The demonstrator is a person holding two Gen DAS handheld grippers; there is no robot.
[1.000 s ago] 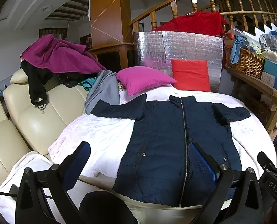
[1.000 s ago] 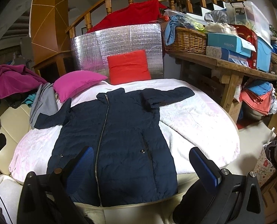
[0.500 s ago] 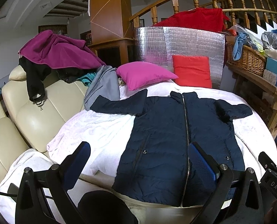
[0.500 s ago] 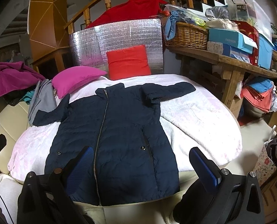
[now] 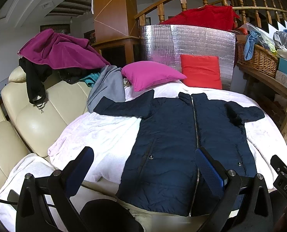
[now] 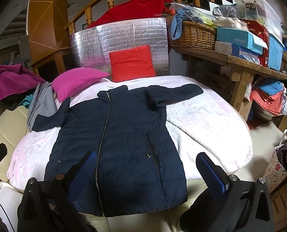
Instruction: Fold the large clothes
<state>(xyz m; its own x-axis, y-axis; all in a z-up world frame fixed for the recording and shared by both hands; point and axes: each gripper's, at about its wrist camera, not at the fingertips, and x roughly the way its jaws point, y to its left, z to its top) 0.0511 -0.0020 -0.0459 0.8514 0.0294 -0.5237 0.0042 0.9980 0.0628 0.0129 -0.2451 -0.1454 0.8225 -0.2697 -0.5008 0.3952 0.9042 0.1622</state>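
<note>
The zipped navy quilted coat (image 5: 191,135) lies flat, front up, sleeves spread, hem at the near edge of the round white-blanketed bed (image 5: 97,133), seemingly ready for folding, with left tool (image 5: 143,166) and right tool (image 6: 146,166) wide and empty above the hem

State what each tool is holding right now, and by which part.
Nothing is held. The left tool and the right tool are both open above the near hem of the navy jacket, which lies flat and zipped on the white blanket.
</note>
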